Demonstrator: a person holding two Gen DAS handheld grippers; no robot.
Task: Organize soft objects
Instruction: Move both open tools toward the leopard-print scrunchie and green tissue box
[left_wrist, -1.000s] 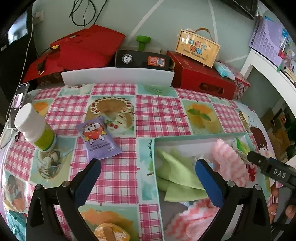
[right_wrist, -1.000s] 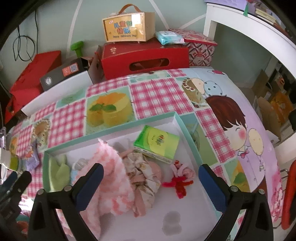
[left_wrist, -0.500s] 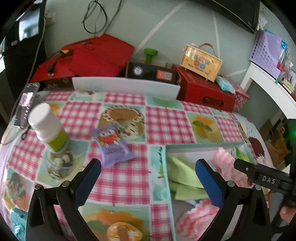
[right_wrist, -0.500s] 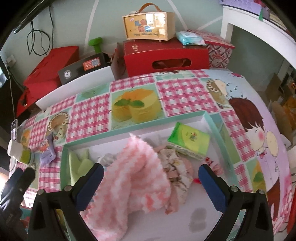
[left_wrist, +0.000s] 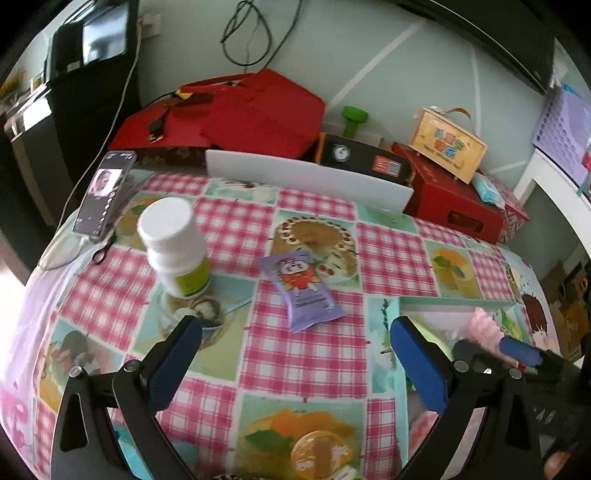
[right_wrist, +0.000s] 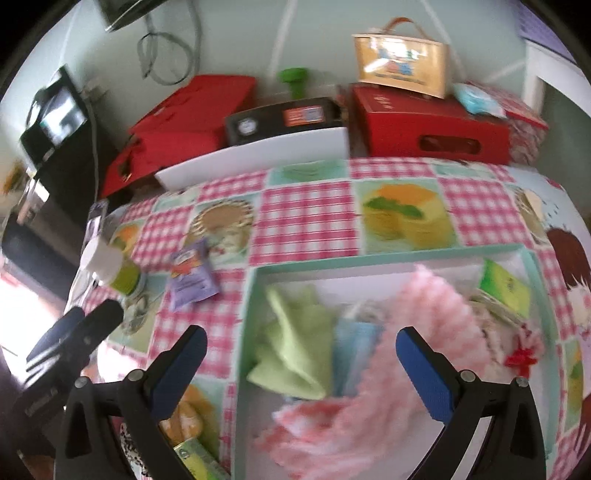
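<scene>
A shallow box with a mint-green rim holds a pink-and-white fluffy cloth, a green cloth, a light blue item, a patterned scrunchie, a green tissue pack and a red bow. My right gripper is open and empty above the box's near left part. A purple snack packet lies on the checked tablecloth, left of the box. My left gripper is open and empty, near side of the packet.
A white bottle with a green label stands left of the packet. A phone and scissors lie at the far left. Red boxes, a black box and a white tray line the back edge.
Both grippers have drawn back and swung left. The left view now centres on the purple packet and bottle; the right view shows the box's left part. Both stayed open and empty.
</scene>
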